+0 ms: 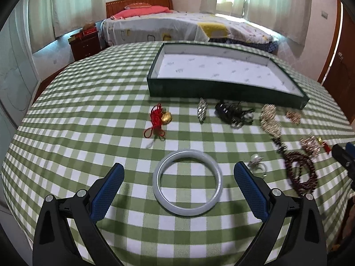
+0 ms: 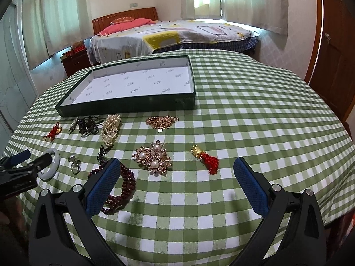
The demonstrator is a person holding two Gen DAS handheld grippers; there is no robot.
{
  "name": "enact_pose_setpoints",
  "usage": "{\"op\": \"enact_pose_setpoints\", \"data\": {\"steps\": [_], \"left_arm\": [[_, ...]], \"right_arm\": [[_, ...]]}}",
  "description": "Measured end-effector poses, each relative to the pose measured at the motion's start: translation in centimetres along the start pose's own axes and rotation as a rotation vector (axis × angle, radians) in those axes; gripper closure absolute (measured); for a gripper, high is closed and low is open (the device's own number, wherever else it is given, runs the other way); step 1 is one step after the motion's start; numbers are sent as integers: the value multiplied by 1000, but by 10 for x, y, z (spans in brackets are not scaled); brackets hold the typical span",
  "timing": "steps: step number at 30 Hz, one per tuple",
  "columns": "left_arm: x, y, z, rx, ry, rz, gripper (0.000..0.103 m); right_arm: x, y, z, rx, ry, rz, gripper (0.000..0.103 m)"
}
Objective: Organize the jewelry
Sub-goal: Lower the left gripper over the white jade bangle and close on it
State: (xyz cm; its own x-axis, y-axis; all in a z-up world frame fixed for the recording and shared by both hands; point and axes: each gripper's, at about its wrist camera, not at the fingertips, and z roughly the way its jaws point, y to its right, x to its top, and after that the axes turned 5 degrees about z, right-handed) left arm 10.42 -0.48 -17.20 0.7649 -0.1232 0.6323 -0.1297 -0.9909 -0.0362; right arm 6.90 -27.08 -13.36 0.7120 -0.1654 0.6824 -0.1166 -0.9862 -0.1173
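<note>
Left hand-held gripper [image 1: 178, 173] released wide either side of the bangle [image 1: 187, 182], prob. lining up a grab; right hand-held gripper [image 2: 175, 168] released too, tray [image 2: 124, 105] empty on the bench [image 2: 244, 115].

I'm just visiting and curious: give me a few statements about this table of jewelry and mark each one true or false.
1. The dark green shallow box with white lining holds several necklaces. False: nothing lies in it.
2. The left gripper is open, its fingers either side of the pale grey-white bangle. True.
3. The right gripper is clamped on the pearl-and-rhinestone brooch. False: it is open, holding nothing.
4. The dark red bead strand lies on the green-and-white checked tablecloth. True.
5. The red tassel charm with a gold bead sits inside the box. False: it is on the cloth.
</note>
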Motion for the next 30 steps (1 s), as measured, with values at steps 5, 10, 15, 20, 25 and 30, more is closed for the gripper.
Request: {"op": "enact_pose_setpoints", "data": {"steps": [5,10,15,20,25,30], "left_arm": [[-2,-2,13,5,-40,-8,7],[-5,2,16,23,-38,9,6],[-5,1,15,15,-30,14,7],[-7,5,8,13,7,48,34],[-7,4,7,11,9,48,35],[-9,-2,3,34,0,40,35]], "right_arm": [[-1,0,5,4,-11,1,4],[-1,1,7,6,-16,6,4],[-2,-2,8,9,-23,-2,4],[-4,-7,8,22,-30,-13,4],[-6,-18,6,47,-39,-42,10],[-12,-33,6,93,-68,-81,22]]}}
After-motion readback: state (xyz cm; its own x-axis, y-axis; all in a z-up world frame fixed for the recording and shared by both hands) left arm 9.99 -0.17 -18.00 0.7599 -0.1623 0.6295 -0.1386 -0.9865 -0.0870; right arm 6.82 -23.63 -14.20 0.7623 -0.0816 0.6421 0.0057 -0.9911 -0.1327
